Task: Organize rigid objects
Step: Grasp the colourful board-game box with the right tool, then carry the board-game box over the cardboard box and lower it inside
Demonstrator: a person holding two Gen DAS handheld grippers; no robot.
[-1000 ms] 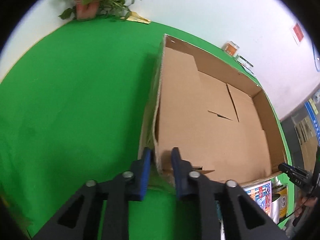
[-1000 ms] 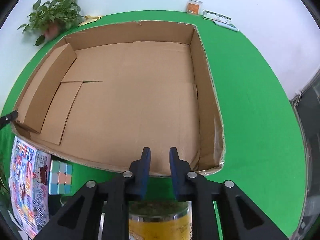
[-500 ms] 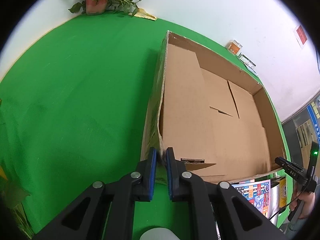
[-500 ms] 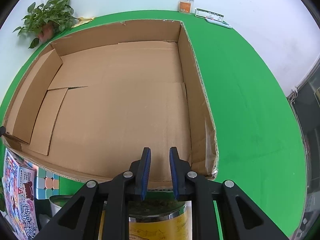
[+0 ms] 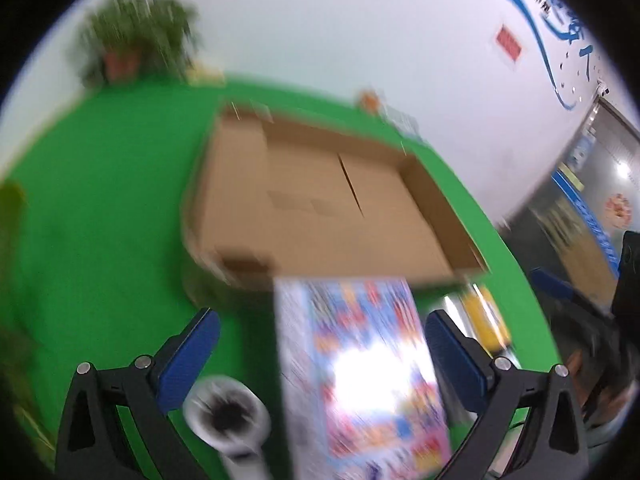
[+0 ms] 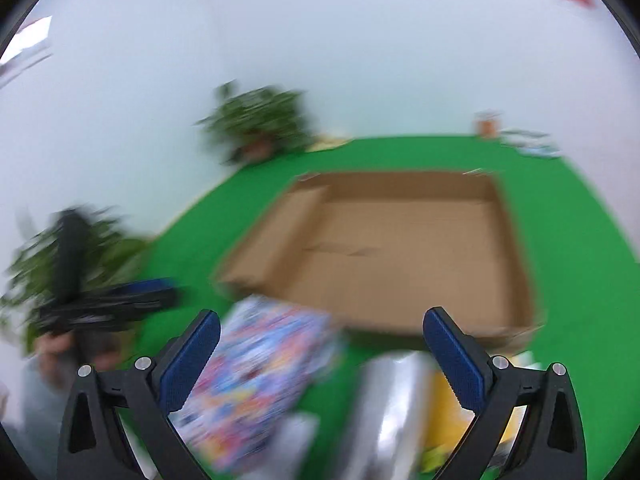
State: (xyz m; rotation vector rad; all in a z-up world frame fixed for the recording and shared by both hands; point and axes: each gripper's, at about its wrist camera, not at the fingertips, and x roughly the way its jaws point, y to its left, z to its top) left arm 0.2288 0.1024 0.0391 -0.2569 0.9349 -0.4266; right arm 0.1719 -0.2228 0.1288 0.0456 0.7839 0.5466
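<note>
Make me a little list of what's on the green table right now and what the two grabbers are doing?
surface: green cloth-covered table
container: wide shallow brown cardboard box, nothing visible inside
nearest item: colourful printed flat box, in front of the cardboard box
other items: shiny silver and yellow tin can; white round-topped bottle
background: blurred green potted plant by the white wall
left gripper: jaws opening, gripping nothing
right gripper: jaws opening, gripping nothing
picture quality: blurred

The cardboard box sat wide open with a bare floor, so there was plenty of room to drop in from above. In front of it, the colourful box, silver can and white cup crowded the green table.
</note>
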